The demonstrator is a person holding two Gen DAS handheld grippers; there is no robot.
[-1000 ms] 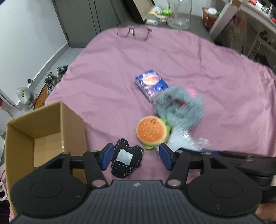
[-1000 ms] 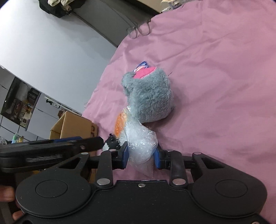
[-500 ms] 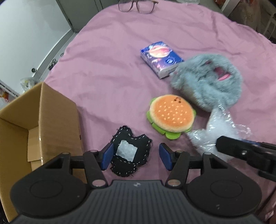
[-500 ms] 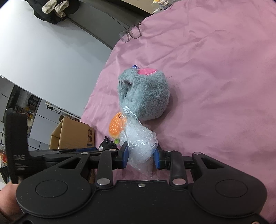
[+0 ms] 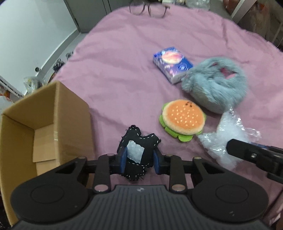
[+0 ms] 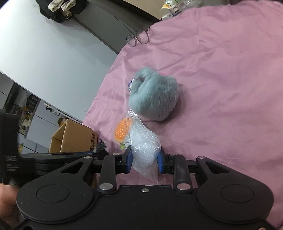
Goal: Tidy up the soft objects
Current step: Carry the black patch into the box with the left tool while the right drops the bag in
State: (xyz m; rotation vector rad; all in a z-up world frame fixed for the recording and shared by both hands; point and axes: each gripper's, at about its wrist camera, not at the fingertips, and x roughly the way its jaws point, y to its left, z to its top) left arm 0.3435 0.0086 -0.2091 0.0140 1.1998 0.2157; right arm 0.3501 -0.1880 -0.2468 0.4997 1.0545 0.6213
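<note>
The left gripper (image 5: 139, 160) was closing, its blue pads pressed on both sides of the black stitched fabric piece (image 5: 137, 150), which bunched up between them just above the pink cloth (image 5: 123, 62) covering the tabletop. Taking that black piece as the landmark, the open cardboard box (image 5: 46, 123) stood just to its left, its inside showing only bare flaps. To the right of the black piece and a little farther off lay the plush burger (image 5: 182, 120), flat on the cloth with its orange bun up and green felt edge showing. Farther right, the right gripper (image 6: 145, 160) was closing slightly as it pinched a crumpled clear plastic bag (image 6: 144, 143), which filled the gap between its pads and touched the burger's edge. Beyond the burger, farther from the black piece, sat the fluffy grey-blue plush (image 5: 214, 86), blurred, with a bit of pink showing on top. Just behind and left of that plush lay a small blue tissue pack (image 5: 172, 64), touching it. Farthest from the black piece, at the cloth's far edge, rested a pair of glasses (image 5: 147, 9).
</note>
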